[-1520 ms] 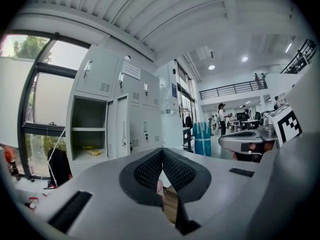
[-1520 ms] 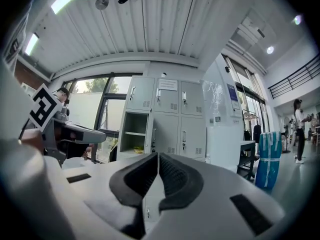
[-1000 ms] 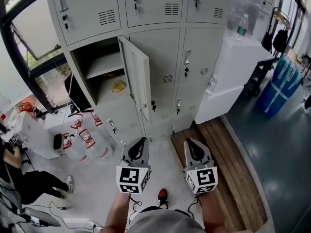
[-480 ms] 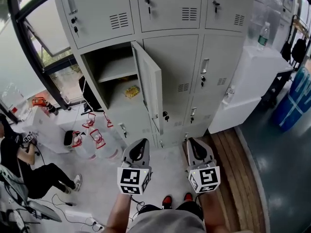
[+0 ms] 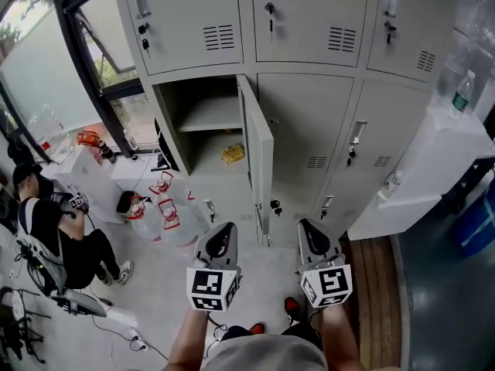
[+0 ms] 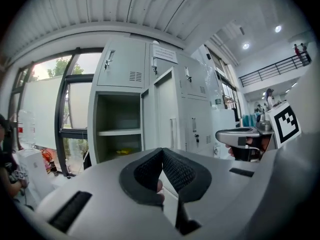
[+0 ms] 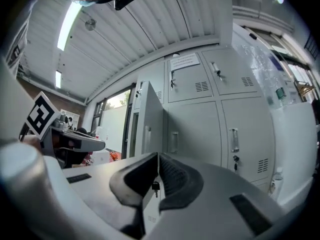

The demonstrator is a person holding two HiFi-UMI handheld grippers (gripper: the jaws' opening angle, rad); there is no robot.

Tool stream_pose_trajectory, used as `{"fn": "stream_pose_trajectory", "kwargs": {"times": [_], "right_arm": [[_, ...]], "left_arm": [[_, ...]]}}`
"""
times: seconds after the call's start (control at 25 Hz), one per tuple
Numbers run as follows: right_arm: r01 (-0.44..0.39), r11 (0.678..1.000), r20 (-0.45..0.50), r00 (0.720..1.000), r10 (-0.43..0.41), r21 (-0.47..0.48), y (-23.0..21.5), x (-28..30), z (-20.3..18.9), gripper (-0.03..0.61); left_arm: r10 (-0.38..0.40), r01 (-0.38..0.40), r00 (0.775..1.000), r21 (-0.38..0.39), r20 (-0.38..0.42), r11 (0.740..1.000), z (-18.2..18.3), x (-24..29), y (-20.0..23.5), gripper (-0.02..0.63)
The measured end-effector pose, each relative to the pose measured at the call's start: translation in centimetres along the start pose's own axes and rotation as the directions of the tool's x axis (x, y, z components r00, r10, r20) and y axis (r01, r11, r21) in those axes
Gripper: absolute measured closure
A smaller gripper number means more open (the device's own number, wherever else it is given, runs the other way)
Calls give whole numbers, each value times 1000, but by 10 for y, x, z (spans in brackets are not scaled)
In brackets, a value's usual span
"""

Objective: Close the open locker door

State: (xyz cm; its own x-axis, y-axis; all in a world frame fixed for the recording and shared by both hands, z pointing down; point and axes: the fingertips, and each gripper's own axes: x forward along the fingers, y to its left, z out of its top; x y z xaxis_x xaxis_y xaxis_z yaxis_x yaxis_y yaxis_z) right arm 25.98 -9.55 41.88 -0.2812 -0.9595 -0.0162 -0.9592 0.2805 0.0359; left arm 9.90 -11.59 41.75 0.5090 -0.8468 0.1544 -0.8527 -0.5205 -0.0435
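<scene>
Tongs clenched empty, left tongs point(image 5: 221, 236) and right tongs point(image 5: 312, 236), as I draw nearer the open locker door point(image 5: 261, 154), now dead ahead, unpushed.

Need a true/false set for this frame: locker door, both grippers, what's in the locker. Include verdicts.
1. The locker door stands open. True.
2. The left gripper is pushing on the door. False: it hangs short of the door, its jaws together with nothing between them.
3. A yellow item lies inside the open locker, below its shelf. True.
4. The right gripper has its jaws wide apart. False: they are together and empty.
5. The water jugs stand inside the open locker. False: they stand on the floor outside it, at the lower left in the head view.
</scene>
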Motion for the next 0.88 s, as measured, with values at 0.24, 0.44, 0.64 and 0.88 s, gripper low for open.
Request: {"fn": "stream_pose_trajectory", "kwargs": {"times": [0.24,0.44,0.64,0.88], "right_arm": [[-219,976,13,976,219,16,-4,49,1,555],[-401,916,31,916,400,26,5,70,0,555],[-541,840,61,841,538,39,18,78,2,554],[-682,730,81,730,679,26,38,77,7,419]], "left_arm": [[179,-179,984,-36,-20,983,0,13,13,591],[308,-310,951,-61,-44,949,-8,12,16,592],[402,-405,914,-75,-55,911,-14,5,19,591],[484,-487,873,-84,-54,869,-14,-3,22,591]]}}
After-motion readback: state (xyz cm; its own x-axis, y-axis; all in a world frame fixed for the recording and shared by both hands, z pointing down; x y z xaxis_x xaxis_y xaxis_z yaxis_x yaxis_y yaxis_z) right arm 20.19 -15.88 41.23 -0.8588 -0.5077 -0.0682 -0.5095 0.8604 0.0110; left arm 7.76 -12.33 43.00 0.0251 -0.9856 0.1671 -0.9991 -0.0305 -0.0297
